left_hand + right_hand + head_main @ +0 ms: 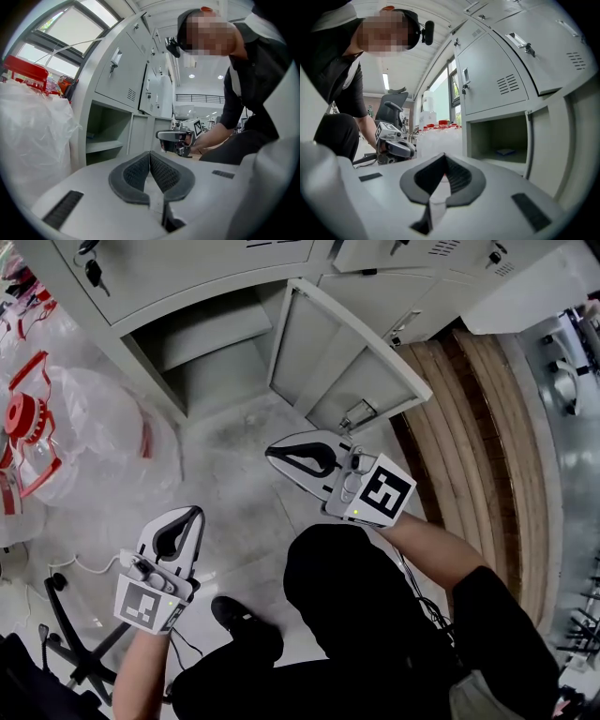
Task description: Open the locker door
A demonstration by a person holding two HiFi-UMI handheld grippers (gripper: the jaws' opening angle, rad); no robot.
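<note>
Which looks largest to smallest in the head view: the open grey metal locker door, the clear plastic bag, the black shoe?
1. Open grey metal locker door and clear plastic bag: alike, not ranked.
2. Black shoe: clearly smallest.

A storeroom or workshop hall: grey metal lockers [187, 277], bare concrete floor [234, 456], bagged red-capped bottles [94, 418].

Matt grey metal locker door [342, 357]; rough mottled concrete floor [234, 474]; wood planks [483, 427] right; glossy clear plastic bags [103, 437] left.
</note>
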